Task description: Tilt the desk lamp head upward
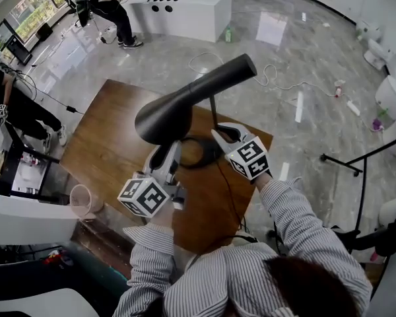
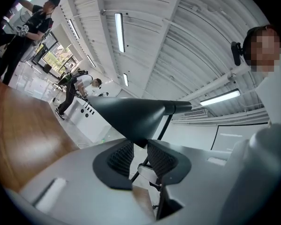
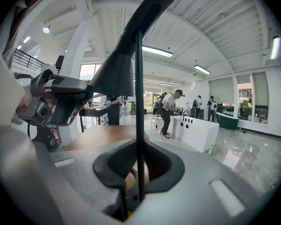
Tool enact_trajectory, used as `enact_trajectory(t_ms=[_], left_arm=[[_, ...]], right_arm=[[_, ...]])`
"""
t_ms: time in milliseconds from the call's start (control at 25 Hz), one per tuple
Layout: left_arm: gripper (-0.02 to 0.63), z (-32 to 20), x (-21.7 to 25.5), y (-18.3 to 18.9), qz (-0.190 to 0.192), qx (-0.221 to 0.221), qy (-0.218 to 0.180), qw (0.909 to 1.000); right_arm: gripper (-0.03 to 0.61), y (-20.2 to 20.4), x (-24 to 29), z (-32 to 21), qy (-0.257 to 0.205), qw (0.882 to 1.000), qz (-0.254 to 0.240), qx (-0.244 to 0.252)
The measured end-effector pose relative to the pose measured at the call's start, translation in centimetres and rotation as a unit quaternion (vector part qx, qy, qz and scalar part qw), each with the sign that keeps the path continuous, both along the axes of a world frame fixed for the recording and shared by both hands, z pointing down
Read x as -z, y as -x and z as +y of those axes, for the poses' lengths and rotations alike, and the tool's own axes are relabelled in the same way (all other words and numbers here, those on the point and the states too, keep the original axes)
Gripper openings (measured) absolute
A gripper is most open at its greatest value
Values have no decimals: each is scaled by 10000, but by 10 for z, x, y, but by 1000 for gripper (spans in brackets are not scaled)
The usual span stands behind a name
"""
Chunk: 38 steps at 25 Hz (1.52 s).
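Striped sleeves point(image 1: 297, 223) are reaching forward over the wooden counter point(image 1: 105, 137); each hand is carrying a gripper.

Left gripper point(image 2: 140, 144) is lying about level, low under the wide end of the lamp head point(image 1: 178, 107); its jaws are standing partly spread, with the shade's lower rim dipping in between the pad tips; a clear gap is showing between the pads beneath that rim.

Right gripper point(image 3: 140, 146) is pointing slightly downward, just right of the left one; its pads are pinching the thin black stem point(image 3: 139, 102), which is running straight up between them to the head above.

Lamp head is sitting tilted, directly over both grippers; the wide mouth is hanging low toward the left gripper, and the narrow neck is rising up and away to the right.

The ring-shaped lamp base point(image 1: 198, 166) is resting on the counter just beyond the jaws.

A clear plastic cup point(image 1: 82, 199) is standing off the counter's near left corner.

Farther out, a loose white cable point(image 1: 277, 78) is trailing over the grey polished floor point(image 1: 264, 38); a person point(image 1: 112, 5) is bending at a white island point(image 1: 185, 8).
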<state>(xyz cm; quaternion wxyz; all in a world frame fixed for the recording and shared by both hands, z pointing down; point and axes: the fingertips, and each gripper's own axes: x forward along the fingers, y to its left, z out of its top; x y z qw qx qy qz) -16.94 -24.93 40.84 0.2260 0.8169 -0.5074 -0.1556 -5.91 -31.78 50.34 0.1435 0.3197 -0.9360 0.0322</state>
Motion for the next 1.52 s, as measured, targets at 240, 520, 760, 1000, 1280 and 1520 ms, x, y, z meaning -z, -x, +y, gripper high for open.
enact_trajectory(t_ms=[240,520,760,1000,1280,1520], left_arm=[[91,0,18,20,-220,203,-156,9994],[91,3,50,42,-636,450,-479,9958],[91,2,82,47,-878,523,-776,9917],[91,7,127,50,-1061,581,-1178,9856],[89,6,162,44,-1256,513,-1481,9796],[87,9,179,38,-1384,519,-1620,9757]], right_arm=[[43,2,-1,-1,-57,9999,-57,-85],[41,3,-2,1,-96,9998,-87,-162],[41,-2,-1,-1,-87,9998,-55,-196],[41,-4,-2,0,-119,9995,-93,-269],[41,-6,-5,-2,-128,9993,-126,-327],[41,-7,-4,-1,-143,9991,-81,-379]])
